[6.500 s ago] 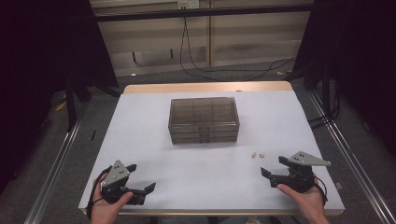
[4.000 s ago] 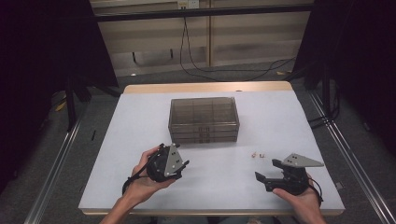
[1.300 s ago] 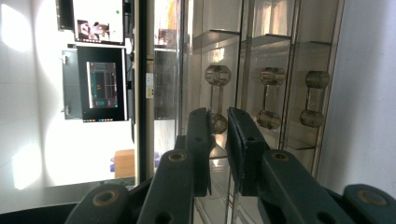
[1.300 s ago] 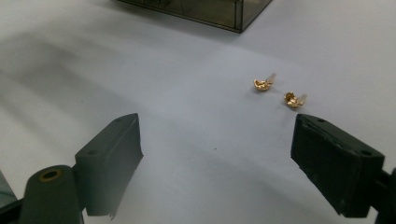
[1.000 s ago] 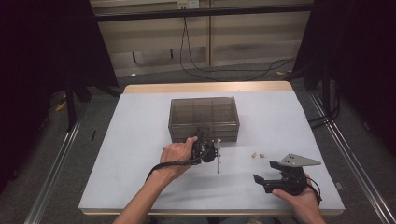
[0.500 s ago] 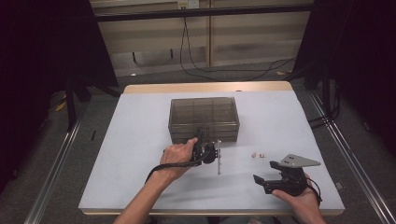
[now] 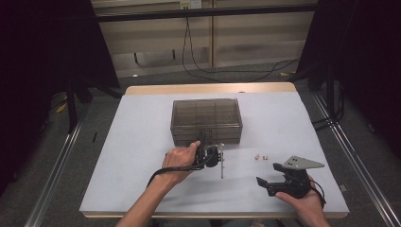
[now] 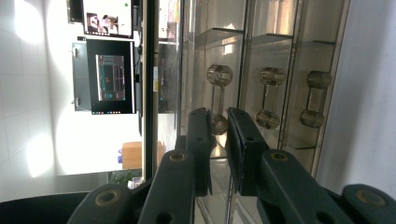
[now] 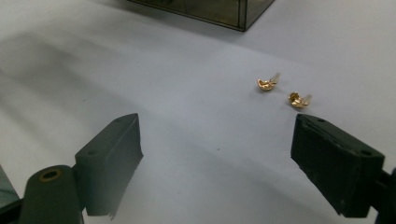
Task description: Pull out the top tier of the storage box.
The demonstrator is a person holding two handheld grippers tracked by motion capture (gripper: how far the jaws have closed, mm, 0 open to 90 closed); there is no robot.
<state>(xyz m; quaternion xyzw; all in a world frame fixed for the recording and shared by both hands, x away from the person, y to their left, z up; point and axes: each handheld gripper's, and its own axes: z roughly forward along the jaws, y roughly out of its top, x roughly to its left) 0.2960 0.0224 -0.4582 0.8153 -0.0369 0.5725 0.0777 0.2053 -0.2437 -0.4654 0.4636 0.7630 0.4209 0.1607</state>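
Left tool (image 7: 208,152) moved from the near-left counter (image 7: 132,142) edge up to the smoky clear drawer box (image 7: 206,113), front side, turned on its side. Jaws nearly closed around a clear drawer knob (image 8: 219,100), pinching it afaict, tho actual pad contact is hard to confirm. So step = opening a drawer; next needs a straight pull back w/o dragging the box. Right tool (image 9: 217,154) rests wide open, holding nothing, near-right of the box, w/ two gold earrings (image 9: 282,91) lying just ahead of it. No readable labels or writing anywhere.
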